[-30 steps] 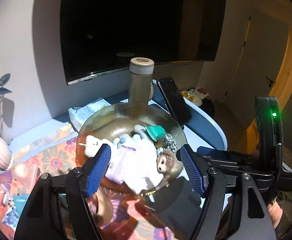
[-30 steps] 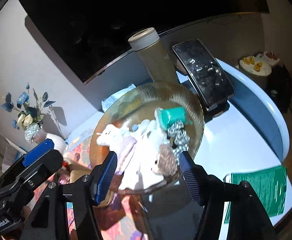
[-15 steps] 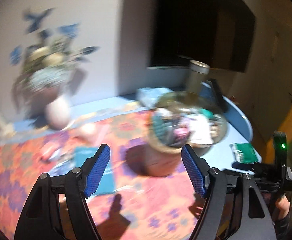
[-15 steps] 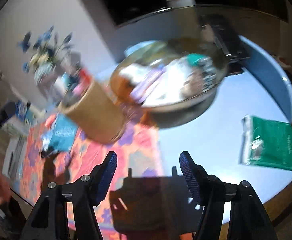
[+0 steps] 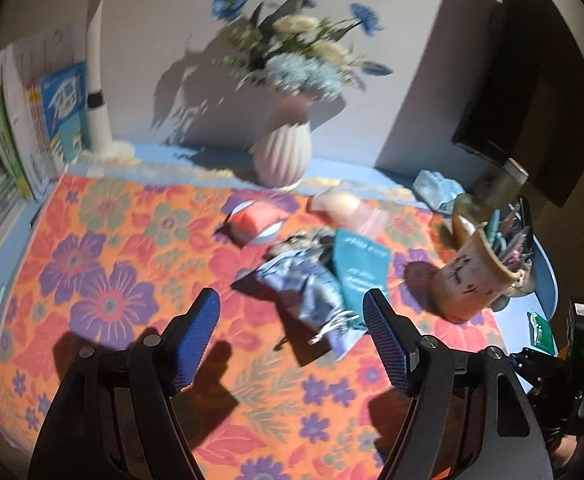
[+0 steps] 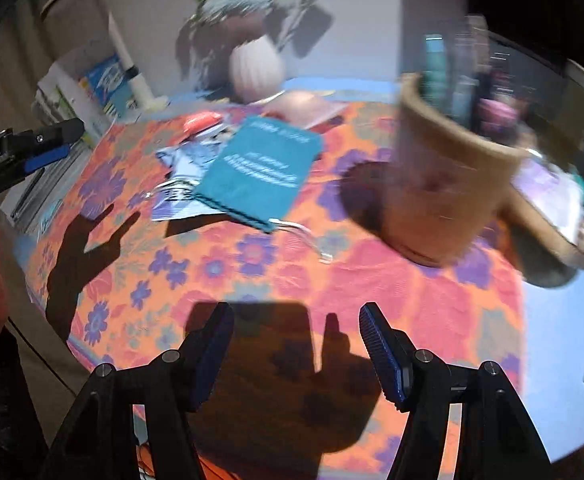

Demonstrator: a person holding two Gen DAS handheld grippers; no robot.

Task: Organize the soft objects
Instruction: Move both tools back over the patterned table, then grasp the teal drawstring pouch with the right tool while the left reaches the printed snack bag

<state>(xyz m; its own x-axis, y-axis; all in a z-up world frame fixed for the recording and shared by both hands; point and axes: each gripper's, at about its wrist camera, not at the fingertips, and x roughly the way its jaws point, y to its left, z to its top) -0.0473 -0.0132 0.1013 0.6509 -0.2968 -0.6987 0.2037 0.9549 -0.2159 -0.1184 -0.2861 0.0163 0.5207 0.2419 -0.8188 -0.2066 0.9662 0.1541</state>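
Blurring smears the pen cup's [image 6: 443, 184] contents beside the teal pouch [image 6: 264, 168].

A home living room: a vase of flowers [image 5: 282, 152], stacked books [image 5: 32, 120] and a wall television [image 5: 531, 92] ring a floral-clothed surface [image 5: 104, 280].

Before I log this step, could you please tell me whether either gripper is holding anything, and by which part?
Nothing is held: the left gripper and right gripper both stand open and empty.

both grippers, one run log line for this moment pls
left gripper: open, empty | right gripper: open, empty | teal pouch: flat on floral cloth, overlapping blue pouch | held: nothing
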